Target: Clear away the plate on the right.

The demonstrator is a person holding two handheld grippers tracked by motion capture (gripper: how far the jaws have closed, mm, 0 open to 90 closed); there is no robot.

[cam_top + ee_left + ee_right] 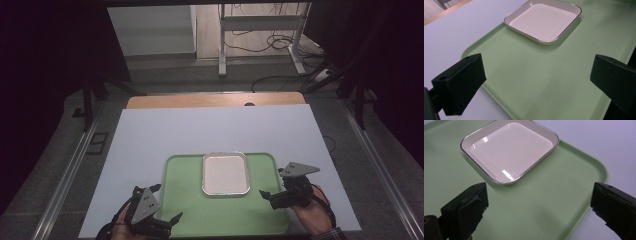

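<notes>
A green tray [185, 205] lies at the near middle of the table. On its far half rests a white square plate with a silver rim [225, 194], nothing in it. My left gripper [168, 201] hovers at the tray's near left corner, open, jaws wide apart over bare tray [511, 57], with the plate [541, 41] ahead. My right gripper [274, 184] is at the tray's right edge, open as well, nothing between its fingers. In the right gripper view the plate [504, 182] sits just beyond the jaws on the tray [564, 170].
A pale sheet [200, 130] covers the table, with a wooden strip [215, 100] showing at the far edge. Beyond it stand a white desk frame [222, 45] and loose cables [280, 42] on the floor. Dark screens flank both sides.
</notes>
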